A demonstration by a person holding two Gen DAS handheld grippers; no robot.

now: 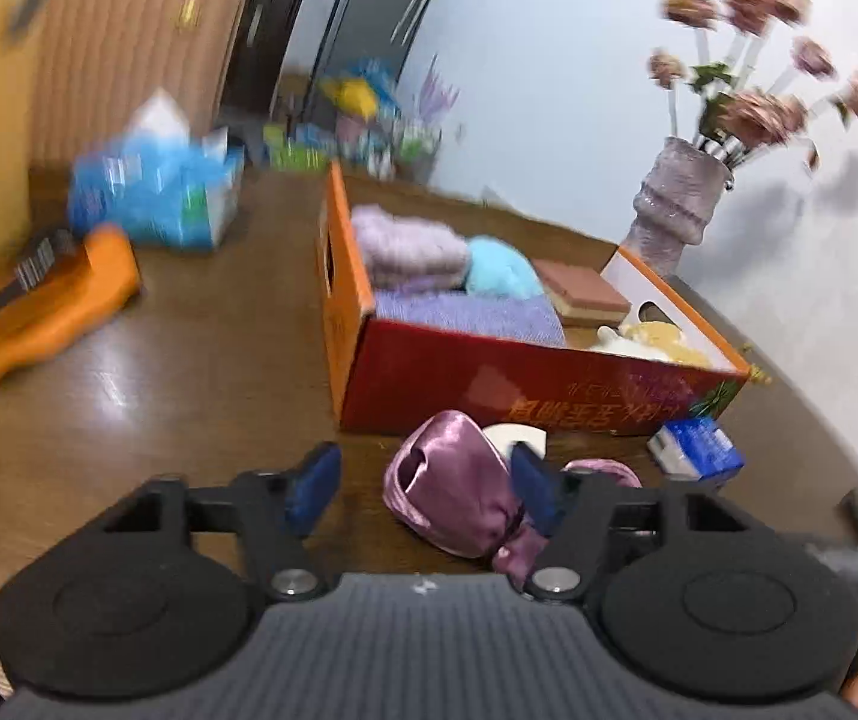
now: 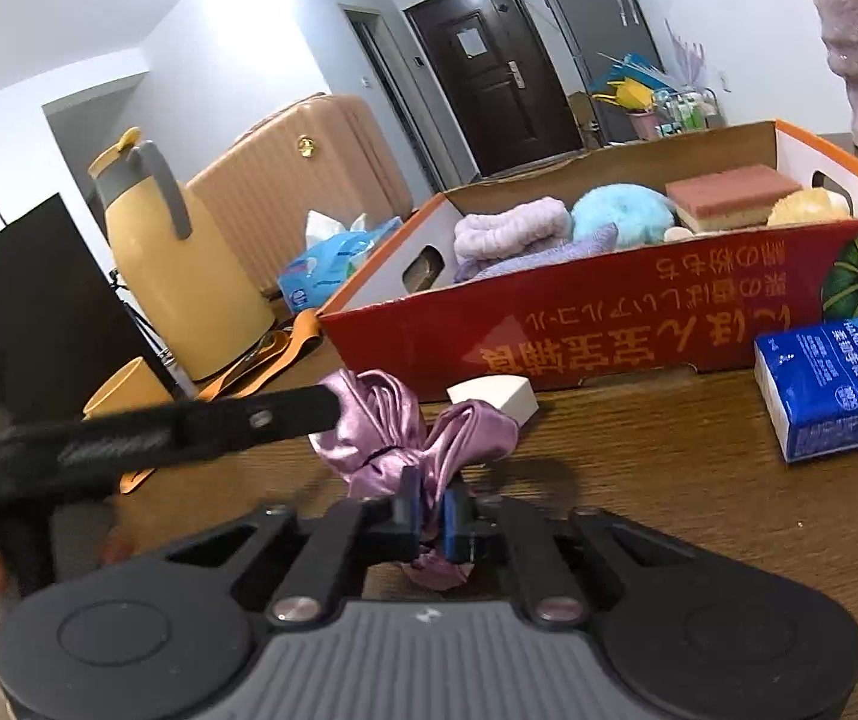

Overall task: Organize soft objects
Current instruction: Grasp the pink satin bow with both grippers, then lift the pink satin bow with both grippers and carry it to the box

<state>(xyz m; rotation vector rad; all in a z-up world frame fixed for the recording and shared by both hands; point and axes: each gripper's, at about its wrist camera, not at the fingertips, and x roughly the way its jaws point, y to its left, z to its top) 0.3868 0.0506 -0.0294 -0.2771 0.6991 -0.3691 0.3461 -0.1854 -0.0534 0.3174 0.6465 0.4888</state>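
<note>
The pink satin scrunchie is lying on the wood table, just in front of the red box. One end of it is pinched tight in the right gripper. The left gripper is only partly apart; the scrunchie sits between its pads, one pad right against the fabric, though a real grip can't be made out. A white sponge wedge is seen just behind, a blue tissue pack off to the side. Towels and a blue puff are already packed in the box.
</note>
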